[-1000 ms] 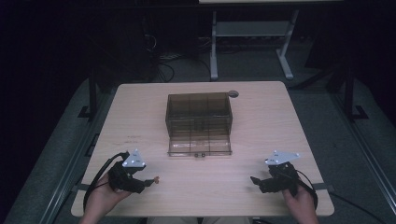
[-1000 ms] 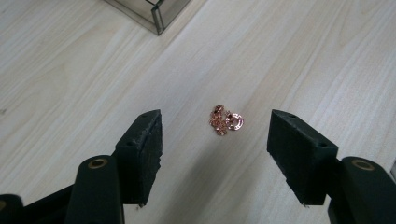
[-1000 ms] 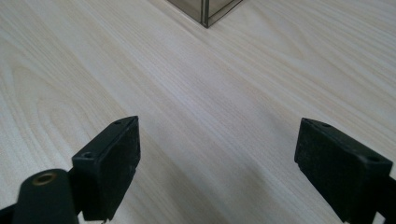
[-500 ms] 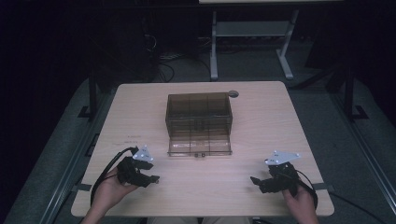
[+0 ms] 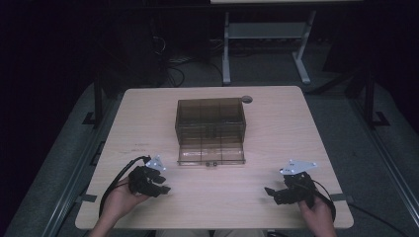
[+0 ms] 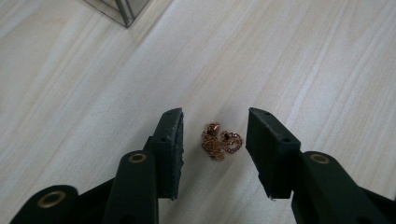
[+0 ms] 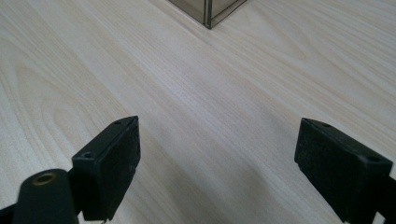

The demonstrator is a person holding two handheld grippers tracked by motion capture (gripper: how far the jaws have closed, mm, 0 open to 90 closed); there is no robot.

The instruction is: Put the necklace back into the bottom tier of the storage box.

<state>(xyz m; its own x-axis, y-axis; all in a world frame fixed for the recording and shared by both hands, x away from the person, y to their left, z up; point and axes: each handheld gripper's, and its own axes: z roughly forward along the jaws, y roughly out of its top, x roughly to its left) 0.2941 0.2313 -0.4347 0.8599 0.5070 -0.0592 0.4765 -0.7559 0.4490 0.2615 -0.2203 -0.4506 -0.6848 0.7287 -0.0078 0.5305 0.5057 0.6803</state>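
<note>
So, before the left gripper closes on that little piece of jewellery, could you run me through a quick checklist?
1. Left gripper open: ok.
2. Rose-gold jewellery piece between the jaws, touching neither: ok.
3. Jewellery lying flat on the bare table: ok.
4. Jaws low enough to catch so thin a piece: cannot tell.
5. Right gripper open, holding nothing, parked at the table's near right: ok.
6. Smoked clear organizer box with its front flap folded down: ok; compartments empty: cannot tell.

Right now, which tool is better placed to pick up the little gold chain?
Left. The left tool is open with the gold chain lying between its jaws on the table. The right tool is open over bare wood.
</note>
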